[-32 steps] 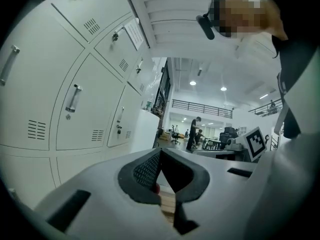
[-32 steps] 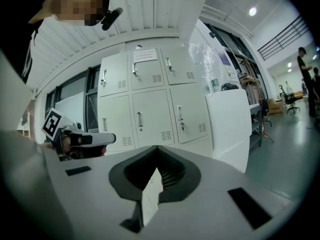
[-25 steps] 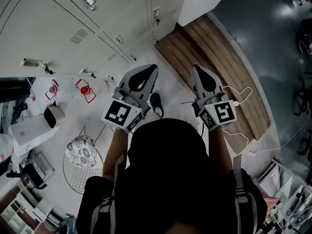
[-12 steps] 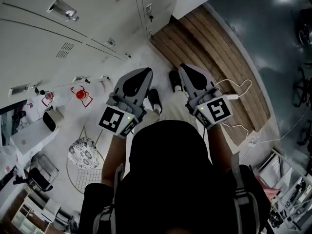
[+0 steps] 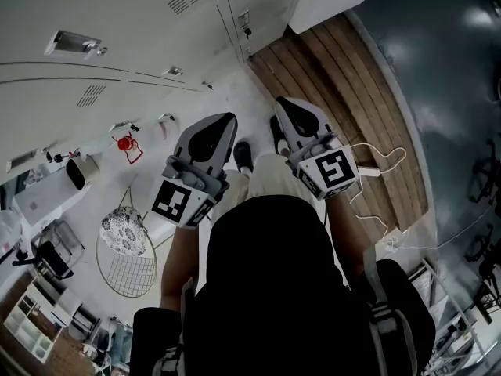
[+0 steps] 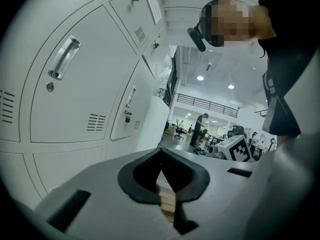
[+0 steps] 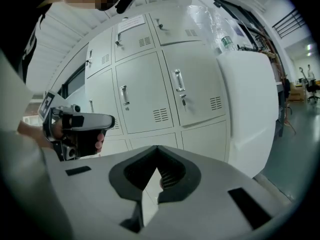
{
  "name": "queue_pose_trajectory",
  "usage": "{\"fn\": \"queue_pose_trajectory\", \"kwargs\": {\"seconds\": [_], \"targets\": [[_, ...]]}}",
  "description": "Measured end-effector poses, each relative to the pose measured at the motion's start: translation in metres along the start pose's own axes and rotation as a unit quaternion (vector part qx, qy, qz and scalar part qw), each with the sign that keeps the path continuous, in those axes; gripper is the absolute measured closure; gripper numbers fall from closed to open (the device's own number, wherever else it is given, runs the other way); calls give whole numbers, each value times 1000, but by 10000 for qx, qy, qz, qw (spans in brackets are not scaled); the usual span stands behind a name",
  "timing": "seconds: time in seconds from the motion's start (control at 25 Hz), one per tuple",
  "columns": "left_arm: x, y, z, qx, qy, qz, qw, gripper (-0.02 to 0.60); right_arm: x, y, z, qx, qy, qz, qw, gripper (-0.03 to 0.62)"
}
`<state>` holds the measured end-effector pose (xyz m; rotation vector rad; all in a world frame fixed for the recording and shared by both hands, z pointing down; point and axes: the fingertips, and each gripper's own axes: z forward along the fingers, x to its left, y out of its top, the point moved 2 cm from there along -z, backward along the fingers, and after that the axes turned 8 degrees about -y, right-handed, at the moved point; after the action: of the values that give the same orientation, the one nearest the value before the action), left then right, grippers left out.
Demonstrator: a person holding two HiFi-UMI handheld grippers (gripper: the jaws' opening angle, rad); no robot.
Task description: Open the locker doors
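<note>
White locker doors (image 5: 117, 22) fill the head view's upper left, all closed, each with a metal handle and vent slots. My left gripper (image 5: 221, 120) and right gripper (image 5: 280, 102) are held side by side at waist height, short of the lockers, touching nothing. In the left gripper view the jaws (image 6: 161, 151) are shut and empty, with a closed door and its handle (image 6: 64, 58) to the left. In the right gripper view the jaws (image 7: 157, 154) are shut and empty, and closed doors with handles (image 7: 178, 86) stand ahead. The left gripper (image 7: 80, 126) shows at that view's left.
A wooden slatted platform (image 5: 352, 108) runs along the right of the lockers. On the floor to the left lie a round wire basket (image 5: 125, 249) and a red item (image 5: 125, 142). A white cable (image 5: 376, 171) trails by the right gripper. A tall white cabinet (image 7: 250, 109) adjoins the lockers.
The view has swung, so the lockers sit higher and further left. Both grippers have shifted slightly up the frame and closer together. Their jaws stay shut.
</note>
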<state>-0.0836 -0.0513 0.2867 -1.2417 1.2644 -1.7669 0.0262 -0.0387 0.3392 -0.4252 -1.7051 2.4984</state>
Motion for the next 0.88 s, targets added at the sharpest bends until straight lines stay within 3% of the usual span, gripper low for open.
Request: {"fn": "queue_pose_trajectory", "kwargs": {"seconds": [0.2,0.44,0.88], "targets": [[10,-1,26,-148,416,22,9990,565,-27,-17,33,180,300,-178,9992,589],[29,-20,43,-30,1071,-230,9940,563,-53,-39,81,342,631,-277,9970,588],[51,-42,58,-139,1583,-412,9864,564,-75,-89,153,646,882,-367,9933,559]]}}
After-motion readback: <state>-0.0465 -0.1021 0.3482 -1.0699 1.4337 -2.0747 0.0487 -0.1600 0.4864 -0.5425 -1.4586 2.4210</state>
